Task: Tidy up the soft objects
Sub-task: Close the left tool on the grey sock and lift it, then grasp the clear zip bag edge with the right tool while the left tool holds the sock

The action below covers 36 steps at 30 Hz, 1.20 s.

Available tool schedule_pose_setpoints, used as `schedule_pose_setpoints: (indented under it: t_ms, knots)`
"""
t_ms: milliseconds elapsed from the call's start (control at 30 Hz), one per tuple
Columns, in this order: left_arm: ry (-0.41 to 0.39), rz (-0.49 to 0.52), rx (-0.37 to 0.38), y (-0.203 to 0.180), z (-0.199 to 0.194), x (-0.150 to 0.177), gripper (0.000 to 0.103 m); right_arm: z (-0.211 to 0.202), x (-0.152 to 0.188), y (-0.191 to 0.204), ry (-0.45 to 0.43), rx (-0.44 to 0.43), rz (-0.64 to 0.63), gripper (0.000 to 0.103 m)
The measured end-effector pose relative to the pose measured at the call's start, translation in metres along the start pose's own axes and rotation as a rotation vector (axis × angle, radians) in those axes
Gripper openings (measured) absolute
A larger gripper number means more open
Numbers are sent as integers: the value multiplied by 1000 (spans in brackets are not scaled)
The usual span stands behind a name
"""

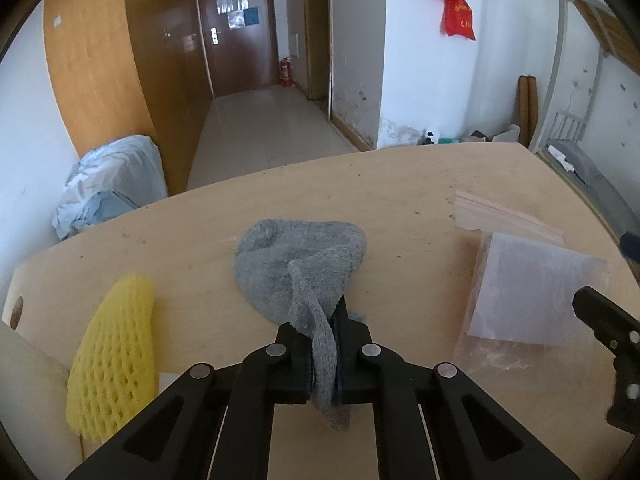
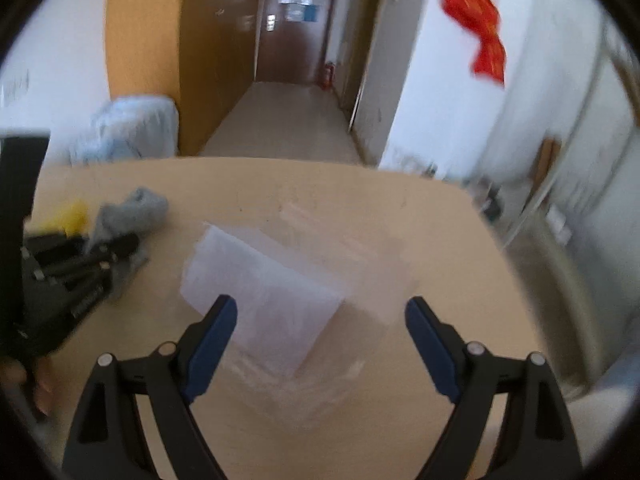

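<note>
My left gripper point(image 1: 326, 336) is shut on the near edge of a grey knitted cloth point(image 1: 300, 260) that lies bunched on the wooden table point(image 1: 400, 200). A yellow foam net sleeve point(image 1: 114, 364) lies to its left. A clear plastic bag with a white foam sheet point(image 1: 524, 292) lies to the right. My right gripper point(image 2: 320, 312) is open and empty, just above the near edge of that white foam sheet point(image 2: 260, 288). The grey cloth point(image 2: 132, 208), the yellow sleeve point(image 2: 72, 212) and the left gripper point(image 2: 72, 264) show at the left of the blurred right wrist view.
The table's far edge point(image 1: 280, 168) drops to a hallway floor. A bundle of pale bedding point(image 1: 108, 184) sits beyond the table's left. A metal bunk frame point(image 1: 568, 80) stands at the right. A pale object point(image 1: 28, 400) lies at the near left.
</note>
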<state>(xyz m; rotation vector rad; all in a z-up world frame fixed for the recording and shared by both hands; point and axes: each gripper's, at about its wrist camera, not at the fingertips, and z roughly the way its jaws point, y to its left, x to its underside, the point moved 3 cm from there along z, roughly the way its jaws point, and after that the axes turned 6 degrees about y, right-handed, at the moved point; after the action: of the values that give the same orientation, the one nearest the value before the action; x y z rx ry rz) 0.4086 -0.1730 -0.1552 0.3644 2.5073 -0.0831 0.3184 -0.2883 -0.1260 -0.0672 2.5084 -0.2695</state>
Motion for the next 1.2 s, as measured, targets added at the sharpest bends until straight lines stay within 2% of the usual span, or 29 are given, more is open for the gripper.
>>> schedule_pose_setpoints:
  t_ms: [67, 133, 233, 567, 600, 667, 767, 800, 933, 1200]
  knots:
    - [-9, -1, 2, 1, -3, 1, 8, 12, 6, -12, 63, -90, 94, 89]
    - [-14, 2, 5, 1, -4, 1, 7, 17, 12, -20, 78, -183, 151, 89]
    - [-13, 4, 3, 3, -4, 2, 7, 23, 16, -26, 87, -228, 184, 89]
    - [-25, 7, 8, 0, -7, 1, 7, 38, 11, -19, 116, -300, 215, 89]
    - [-23, 6, 7, 0, -7, 0, 7, 37, 12, -20, 113, -302, 223, 86]
    - [-26, 7, 8, 1, -8, 2, 7, 36, 13, -21, 111, -321, 237, 75]
    - [-32, 7, 6, 0, -9, 2, 7, 32, 14, -24, 101, -354, 260, 48]
    - [-34, 8, 5, -1, -9, 3, 7, 31, 14, -25, 98, -358, 265, 34]
    - [-31, 5, 4, -1, -8, 3, 7, 23, 17, -25, 83, -387, 272, 12]
    - [-44, 9, 5, -1, -14, 4, 7, -2, 12, -17, -1, -352, 245, 6]
